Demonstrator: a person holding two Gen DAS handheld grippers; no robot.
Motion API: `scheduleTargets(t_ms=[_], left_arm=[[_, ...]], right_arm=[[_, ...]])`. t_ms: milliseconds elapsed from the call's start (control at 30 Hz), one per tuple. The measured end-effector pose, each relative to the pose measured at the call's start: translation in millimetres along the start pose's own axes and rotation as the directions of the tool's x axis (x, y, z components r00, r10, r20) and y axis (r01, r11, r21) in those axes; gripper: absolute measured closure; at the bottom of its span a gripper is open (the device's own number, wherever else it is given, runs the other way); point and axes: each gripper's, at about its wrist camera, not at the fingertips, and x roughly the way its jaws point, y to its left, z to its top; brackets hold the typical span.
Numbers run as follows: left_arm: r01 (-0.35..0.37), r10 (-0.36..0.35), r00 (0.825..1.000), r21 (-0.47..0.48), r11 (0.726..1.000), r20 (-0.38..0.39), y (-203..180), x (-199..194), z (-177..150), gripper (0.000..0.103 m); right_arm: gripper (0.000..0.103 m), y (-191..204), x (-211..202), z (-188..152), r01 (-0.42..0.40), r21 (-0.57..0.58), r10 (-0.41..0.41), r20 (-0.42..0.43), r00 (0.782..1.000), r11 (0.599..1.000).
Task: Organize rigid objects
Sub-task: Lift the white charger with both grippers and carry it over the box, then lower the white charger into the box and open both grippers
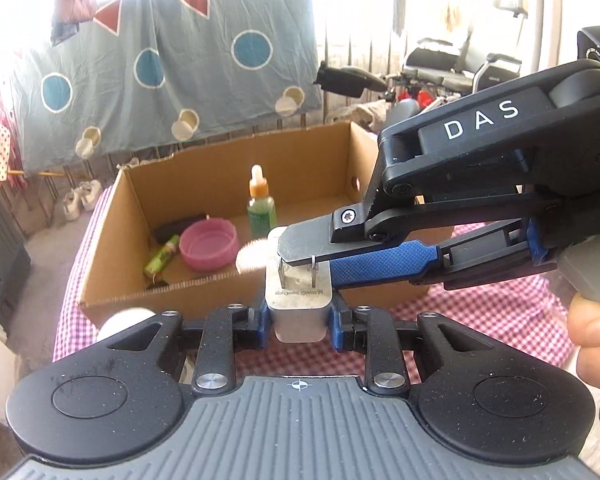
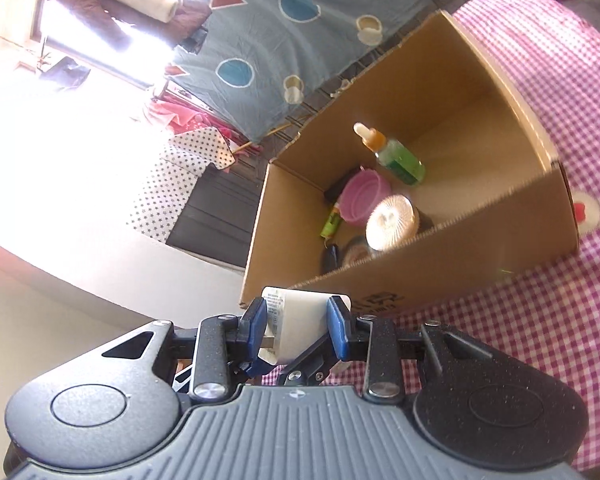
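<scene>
Just short of the box (image 1: pixel 112 248), above the checked cloth (image 1: pixel 480 312), you hold the charger (image 1: pixel 300 312) in both grippers at once; your left gripper (image 1: pixel 300 320) is clamped on its white body, blue pads (image 1: pixel 261 320) pressed to the 2 side faces, and your right gripper (image 2: pixel 297 330) comes in from the side and is closed on its upper end, around the prongs; this reads as a handover, so the right hand can carry it over the near wall. The charger's long axis runs away from the left camera toward the box, with its 2 prongs (image 1: pixel 313 270) pointing up and forward. Inside the box you already have a dropper bottle (image 1: pixel 261 204) standing upright, a pink lid (image 1: pixel 208 249) and a green tube (image 1: pixel 162 260); the charger probably goes on the bare floor right of them.
</scene>
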Motion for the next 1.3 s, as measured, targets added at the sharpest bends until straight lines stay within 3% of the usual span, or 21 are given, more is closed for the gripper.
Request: scheduleTargets(t_ms=[200,400,533,833,1233,1300], left_arm=[[-0.001,0.001,1.0,-0.02,1.0,-0.017,-8,29,51,0.077],[0.047,-0.064,0.988,-0.126,0.991,-0.138,1,94,78,0.077],[0.033,-0.059,0.976,-0.128,0.991,-0.21,0,127,83,0.077],[0.005,-0.061,0.952,-0.184,0.983,-0.301,8,160,90,0.077],[0.006,-0.079,0.935,-0.207,0.978,-0.346,7,168,93,0.075],[0.009,-0.08,0.939,-0.21,0.978,-0.335,7,165,93,0.075]], right_arm=[[0.067,11,1,60,0.04,-0.057,-0.039,0.011,0.999,0.998],[0.067,-11,36,120,0.13,-0.032,-0.132,-0.058,0.99,0.991],[0.067,-32,64,147,0.184,-0.051,-0.188,-0.108,0.976,0.982],[0.07,-34,90,170,0.234,-0.174,-0.26,-0.139,0.956,0.956],[0.07,-32,94,175,0.222,-0.212,-0.248,-0.105,0.963,0.952],[0.07,-32,92,175,0.22,-0.209,-0.245,-0.099,0.965,0.953]])
